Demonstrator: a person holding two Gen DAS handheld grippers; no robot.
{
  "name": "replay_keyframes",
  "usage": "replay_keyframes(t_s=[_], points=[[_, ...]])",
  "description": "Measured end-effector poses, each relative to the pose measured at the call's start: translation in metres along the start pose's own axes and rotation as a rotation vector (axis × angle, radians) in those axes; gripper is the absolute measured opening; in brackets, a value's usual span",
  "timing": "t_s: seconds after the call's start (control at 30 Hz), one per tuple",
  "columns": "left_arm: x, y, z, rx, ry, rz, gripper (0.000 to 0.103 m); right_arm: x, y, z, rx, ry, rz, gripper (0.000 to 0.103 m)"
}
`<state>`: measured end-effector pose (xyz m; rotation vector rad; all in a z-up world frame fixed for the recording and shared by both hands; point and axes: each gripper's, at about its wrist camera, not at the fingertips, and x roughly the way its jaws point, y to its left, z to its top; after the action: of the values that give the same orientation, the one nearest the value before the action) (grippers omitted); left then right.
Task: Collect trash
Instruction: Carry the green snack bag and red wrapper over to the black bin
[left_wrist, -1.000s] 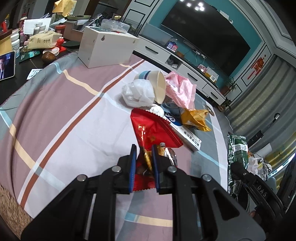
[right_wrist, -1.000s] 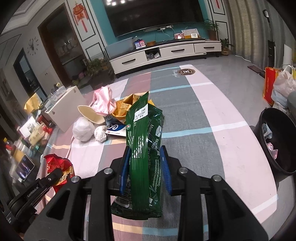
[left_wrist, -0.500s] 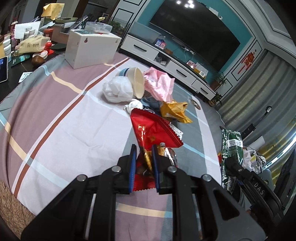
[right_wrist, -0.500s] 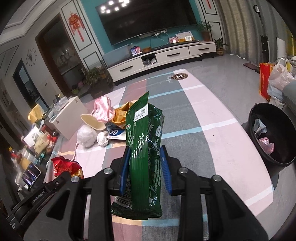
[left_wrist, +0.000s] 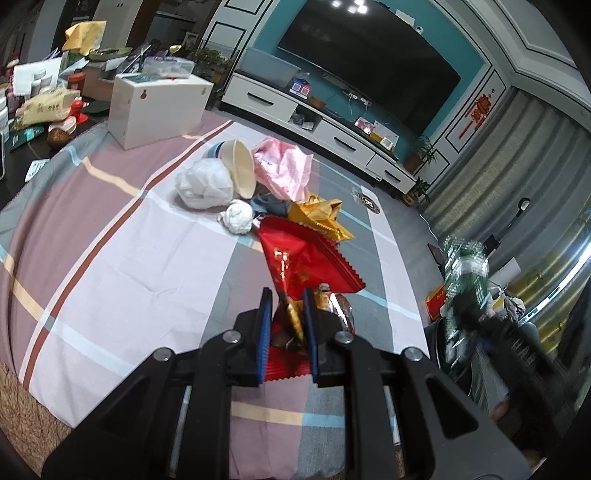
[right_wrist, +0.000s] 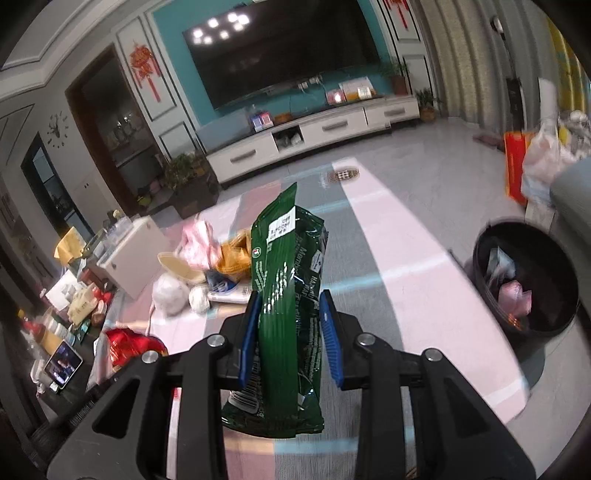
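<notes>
The green snack bag stands upright between the blue pads of the right gripper, which is clamped on its middle, held above the striped cloth. The red wrapper is pinched in the left gripper, closed on its crumpled lower end. Beyond it on the cloth lies the rest of the trash: a gold wrapper, a pink plastic bag, a paper cup on its side, 1 white bag and a crumpled tissue. A black trash bin sits on the floor to the right, with litter inside.
</notes>
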<state>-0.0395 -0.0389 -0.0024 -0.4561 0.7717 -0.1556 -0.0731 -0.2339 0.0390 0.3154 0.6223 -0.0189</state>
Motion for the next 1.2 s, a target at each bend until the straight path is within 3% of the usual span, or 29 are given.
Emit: replay_keyframes(t_s=[0.2, 0.53, 0.77, 1.2], points=[[0.000, -0.020, 0.014, 0.027, -0.036, -0.025, 0.018, -0.014, 0.015, 0.053, -0.103, -0.121, 0.012, 0.032], [0.013, -0.040, 0.030, 0.046, -0.056, -0.025, 0.018, 0.021, 0.014, 0.104, -0.165, -0.168, 0.033, 0.032], [0.031, -0.052, 0.033, 0.070, -0.034, -0.008, 0.018, 0.039, -0.001, 0.098, -0.148, -0.164, 0.033, 0.032], [0.051, -0.097, 0.029, 0.125, -0.008, -0.074, 0.018, 0.037, -0.047, 0.105, -0.052, -0.185, -0.055, 0.032]])
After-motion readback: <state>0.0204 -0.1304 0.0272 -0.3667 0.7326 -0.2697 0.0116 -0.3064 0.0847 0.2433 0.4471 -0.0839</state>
